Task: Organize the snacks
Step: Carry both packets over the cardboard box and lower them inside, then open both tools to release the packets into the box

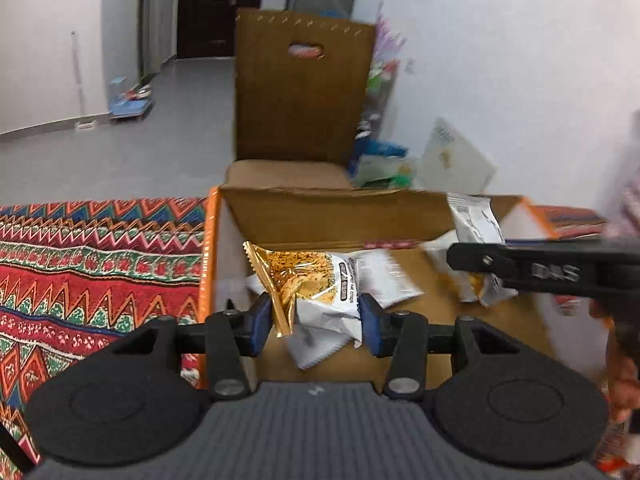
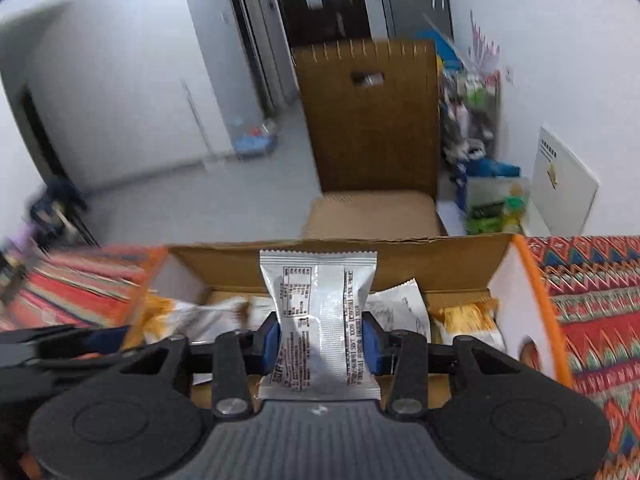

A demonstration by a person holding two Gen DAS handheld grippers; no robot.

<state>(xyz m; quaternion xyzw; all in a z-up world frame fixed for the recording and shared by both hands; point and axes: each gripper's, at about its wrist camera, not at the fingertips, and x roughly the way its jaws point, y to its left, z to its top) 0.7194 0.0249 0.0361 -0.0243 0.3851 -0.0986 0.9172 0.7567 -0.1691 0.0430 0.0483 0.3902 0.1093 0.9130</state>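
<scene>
You're at the drop step: left tool [image 1: 316,322] pinches a gold-white packet [image 1: 316,292], right tool [image 2: 320,340] a silver packet [image 2: 320,312], both above the box [image 2: 508,280]. Next, spread each tool's fingers.

We see a red zigzag-patterned woven cloth [image 1: 100,264] covering the counter. Beyond the counter edge stands a brown cardboard chair [image 2: 372,128] with a slot in its upright back. We note a dark wooden door [image 1: 218,4] down the hall, a blue floor tray [image 1: 128,104] against the white wall, and a white leaning board [image 2: 566,184].
</scene>
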